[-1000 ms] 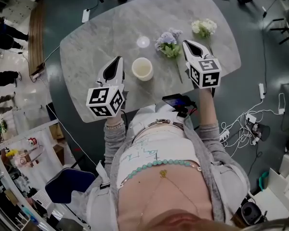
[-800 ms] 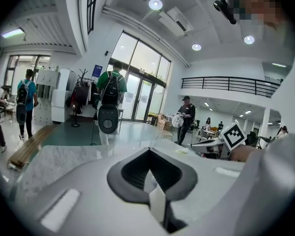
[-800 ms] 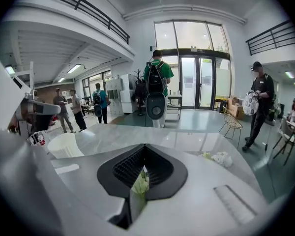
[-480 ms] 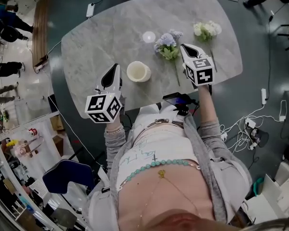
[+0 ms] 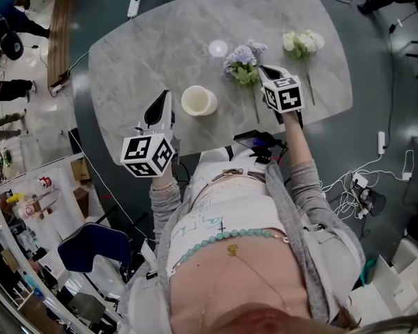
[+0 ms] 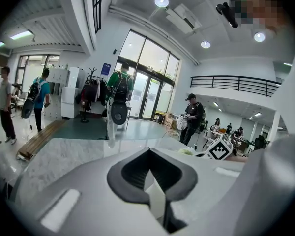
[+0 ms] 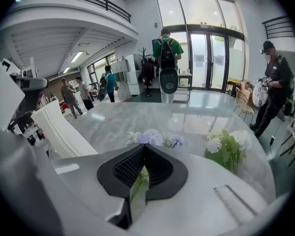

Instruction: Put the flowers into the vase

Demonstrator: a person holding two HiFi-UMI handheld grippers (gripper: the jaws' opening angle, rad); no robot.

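Observation:
A cream vase stands upright on the grey marble table. A purple flower bunch lies to its right, its stem pointing toward the near edge. A white flower bunch lies further right. My right gripper is shut and empty, its tip just right of the purple bunch's stem. In the right gripper view, the purple flowers lie just past the gripper, with the white flowers to the right and the vase to the left. My left gripper is shut, left of the vase.
A small white round object sits behind the vase. A dark device rests at the table's near edge by the person's body. Cables lie on the floor at the right. People stand beyond the table.
My right gripper has edged left, closer to the purple flowers' stem. The left gripper has stayed beside the vase. The head view has shifted slightly.

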